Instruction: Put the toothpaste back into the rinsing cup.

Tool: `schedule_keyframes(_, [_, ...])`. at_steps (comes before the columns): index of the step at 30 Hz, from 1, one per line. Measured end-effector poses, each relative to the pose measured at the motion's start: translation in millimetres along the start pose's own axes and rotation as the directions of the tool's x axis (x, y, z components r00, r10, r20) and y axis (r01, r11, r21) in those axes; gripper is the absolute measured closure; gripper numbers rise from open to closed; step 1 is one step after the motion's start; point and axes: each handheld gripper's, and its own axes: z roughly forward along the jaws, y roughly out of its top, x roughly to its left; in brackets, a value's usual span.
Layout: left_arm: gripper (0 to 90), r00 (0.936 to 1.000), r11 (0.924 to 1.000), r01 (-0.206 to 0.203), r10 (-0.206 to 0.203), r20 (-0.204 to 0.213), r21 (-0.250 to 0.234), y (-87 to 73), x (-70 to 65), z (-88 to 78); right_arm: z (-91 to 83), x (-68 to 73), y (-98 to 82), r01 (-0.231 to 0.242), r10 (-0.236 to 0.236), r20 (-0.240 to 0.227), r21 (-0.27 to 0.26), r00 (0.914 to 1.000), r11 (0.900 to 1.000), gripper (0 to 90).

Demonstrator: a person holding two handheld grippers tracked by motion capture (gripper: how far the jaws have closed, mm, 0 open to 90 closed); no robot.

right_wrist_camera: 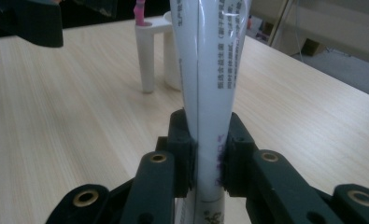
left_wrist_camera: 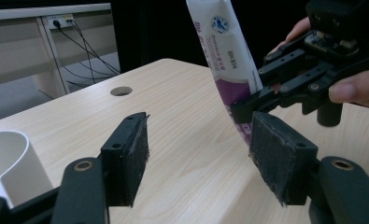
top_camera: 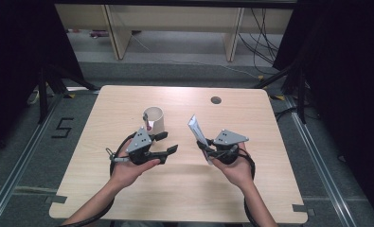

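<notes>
My right gripper point(right_wrist_camera: 209, 158) is shut on a white and purple toothpaste tube point(right_wrist_camera: 210, 70), pinching its lower part from both sides. The tube point(top_camera: 195, 128) rises slanted from that gripper point(top_camera: 204, 146) at the table's middle right. My left gripper point(top_camera: 169, 142) is held open with nothing between its jaws, just left of the tube. In the left gripper view its pads point(left_wrist_camera: 131, 156) stand wide apart, with the tube point(left_wrist_camera: 229, 51) and the right gripper point(left_wrist_camera: 247, 105) close behind them. A white cup point(top_camera: 154, 118) with a pink item point(top_camera: 148, 125) in its side holder stands behind the left gripper.
The light wooden table point(top_camera: 184, 189) has a round cable hole point(top_camera: 216, 100) near its far edge. Beyond the table are pale furniture legs point(top_camera: 116, 33) and cables on the floor. A person's hands hold both grippers from the near side.
</notes>
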Motion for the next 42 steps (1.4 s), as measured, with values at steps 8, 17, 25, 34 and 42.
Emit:
schedule_keyframes(8, [37.3, 0.9999, 1.0000, -0.005, 0.005, 0.010, -0.006, 6.1, -0.3, 5.8, 0.5, 4.1, -5.6, -0.025, 0.025, 0.001, -0.017, 0.9997, 1.000, 77.0])
schedule_keyframes(17, [37.3, 0.9995, 0.9997, 0.000, 0.001, 0.031, -0.026, 18.6, -3.4, 11.5, 3.6, 8.0, -4.1, -0.054, 0.054, 0.003, -0.039, 0.9985, 0.998, 77.0])
schedule_keyframes(25, [37.7, 0.9988, 0.9989, 0.020, -0.018, 0.046, -0.043, 25.8, -8.1, 18.4, 7.5, 11.7, 1.1, -0.031, 0.035, 0.042, -0.096, 0.9985, 0.995, 77.0])
schedule_keyframes(34, [37.3, 0.9983, 0.9971, 0.046, -0.044, 0.040, -0.060, 31.3, -10.5, 27.7, 18.6, 21.1, 6.4, -0.023, 0.028, 0.050, -0.103, 0.9983, 0.994, 77.0])
schedule_keyframes(42, [37.4, 0.9971, 0.9954, 0.077, -0.077, 0.003, -0.058, 33.8, -7.8, 35.2, 29.0, 29.5, 12.5, 0.012, -0.002, 0.080, -0.125, 0.9968, 0.992, 77.0])
